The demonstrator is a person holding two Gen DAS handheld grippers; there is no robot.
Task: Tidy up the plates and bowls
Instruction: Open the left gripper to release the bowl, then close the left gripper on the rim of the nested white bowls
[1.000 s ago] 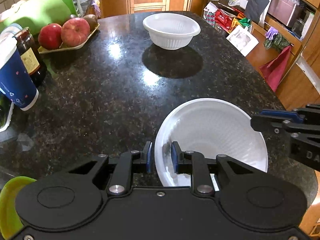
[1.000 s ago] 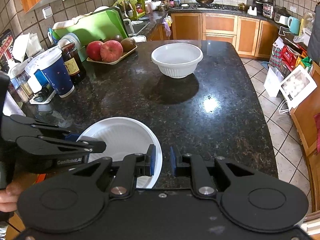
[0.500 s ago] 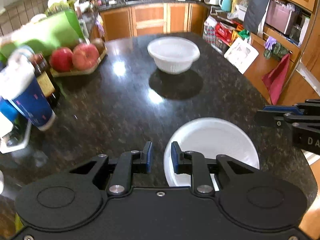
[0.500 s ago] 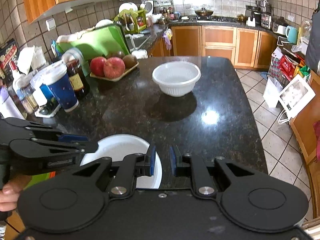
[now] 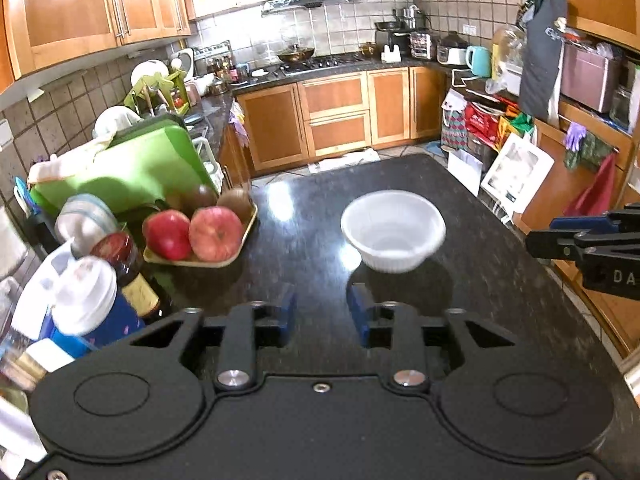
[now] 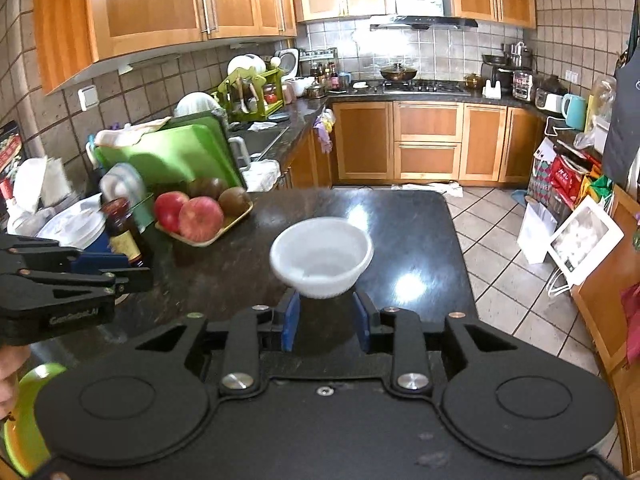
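A white ribbed bowl [image 5: 394, 230] stands alone on the black granite counter [image 5: 304, 216], ahead of both grippers. My left gripper [image 5: 322, 314] hovers above the counter short of the bowl, its jaws opening with nothing between them. The right gripper [image 6: 326, 318] is raised too, jaws opening and empty; the bowl [image 6: 322, 256] lies just beyond its blue pads. Each gripper shows at the edge of the other's view: the right gripper [image 5: 580, 240] from the side, and the left gripper [image 6: 80, 280] likewise. The white plate seen earlier is out of view, below the grippers.
A tray of apples and kiwis [image 5: 200, 236], a sauce bottle [image 5: 128, 268], a lidded blue cup [image 5: 88, 300] and a green cutting board [image 5: 132, 172] crowd the counter's left side. A green plate [image 6: 24, 412] sits low at the left. The counter's right edge drops to a tiled floor [image 6: 500, 248].
Both grippers have risen and tipped upward, so the white plate dropped out of view beneath them. Both pairs of jaws, narrow before, now stand wider apart.
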